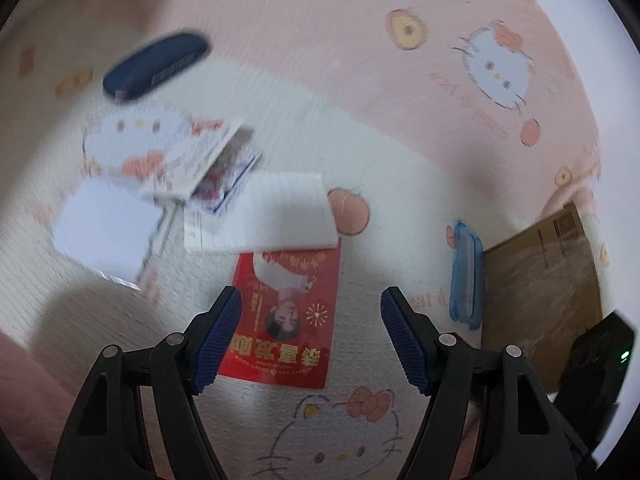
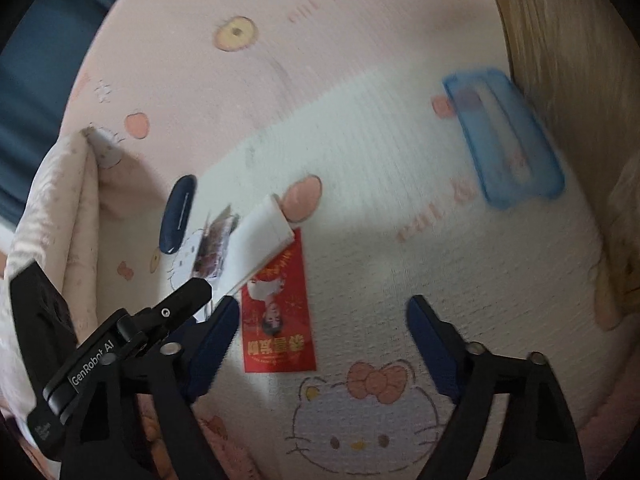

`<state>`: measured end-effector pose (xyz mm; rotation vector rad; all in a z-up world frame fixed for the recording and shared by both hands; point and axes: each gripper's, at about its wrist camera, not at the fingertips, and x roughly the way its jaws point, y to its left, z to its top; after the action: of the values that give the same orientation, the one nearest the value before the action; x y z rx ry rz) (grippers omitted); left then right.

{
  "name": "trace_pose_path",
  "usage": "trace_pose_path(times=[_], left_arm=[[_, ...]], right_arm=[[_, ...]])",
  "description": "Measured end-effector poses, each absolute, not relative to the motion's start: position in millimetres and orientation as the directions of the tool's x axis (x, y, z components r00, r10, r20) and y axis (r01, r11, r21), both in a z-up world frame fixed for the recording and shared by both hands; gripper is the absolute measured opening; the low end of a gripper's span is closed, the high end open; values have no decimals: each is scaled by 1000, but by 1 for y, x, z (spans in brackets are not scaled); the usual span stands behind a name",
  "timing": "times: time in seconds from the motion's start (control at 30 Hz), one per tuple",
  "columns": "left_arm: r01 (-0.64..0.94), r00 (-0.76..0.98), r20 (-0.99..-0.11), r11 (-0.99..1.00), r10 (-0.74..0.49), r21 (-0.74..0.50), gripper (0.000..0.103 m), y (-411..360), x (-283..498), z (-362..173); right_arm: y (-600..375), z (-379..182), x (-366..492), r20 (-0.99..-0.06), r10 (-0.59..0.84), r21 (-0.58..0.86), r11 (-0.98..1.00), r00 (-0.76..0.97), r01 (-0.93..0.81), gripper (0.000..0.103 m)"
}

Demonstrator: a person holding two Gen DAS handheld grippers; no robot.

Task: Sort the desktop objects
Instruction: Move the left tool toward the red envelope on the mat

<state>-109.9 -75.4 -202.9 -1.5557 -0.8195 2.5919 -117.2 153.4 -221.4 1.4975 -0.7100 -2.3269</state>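
Note:
A red leaflet (image 1: 286, 316) with a printed portrait lies flat on the cartoon-cat cloth, just ahead of my open left gripper (image 1: 311, 300), whose jaws are empty. A lined white notepad (image 1: 264, 214) overlaps the leaflet's far end. Left of it lie a stack of booklets (image 1: 204, 168) and a white sheet (image 1: 106, 232). A dark blue pencil case (image 1: 156, 65) lies farther back. A clear blue plastic case (image 1: 464, 272) sits at the right. My right gripper (image 2: 322, 320) is open and empty, hovering beside the red leaflet (image 2: 278, 312); the blue case (image 2: 506, 136) lies far right.
A brown cardboard box (image 1: 546, 276) stands at the right edge of the cloth. The left gripper's black body (image 2: 120, 340) reaches in at the lower left of the right wrist view. A folded pink cloth edge (image 2: 76, 208) rises at the left.

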Motion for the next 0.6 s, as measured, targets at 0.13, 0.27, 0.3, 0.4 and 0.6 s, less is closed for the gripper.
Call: trace_pose_path(times=[0.13, 0.27, 0.3, 0.4, 0.6], left_arm=[[321, -502, -823, -826, 266, -463, 74, -85, -110, -222], [326, -513, -816, -819, 266, -472, 62, -87, -113, -226], [333, -503, -825, -824, 256, -459, 58, -86, -115, -228], [368, -454, -870, -849, 192, -380, 41, -87, -120, -237], [416, -417, -886, -824, 203, -385, 30, -91, -129, -248]], right_arm=[[152, -243, -119, -776, -489, 557, -827, -399, -70, 54], [141, -257, -122, -758, -529, 597, -798, -382, -79, 46], [138, -261, -123, -757, -538, 604, -792, -371, -83, 46], [130, -269, -121, -766, -545, 601, -795, -342, -80, 44], [118, -266, -118, -776, -531, 569, -822, -341, -15, 43]])
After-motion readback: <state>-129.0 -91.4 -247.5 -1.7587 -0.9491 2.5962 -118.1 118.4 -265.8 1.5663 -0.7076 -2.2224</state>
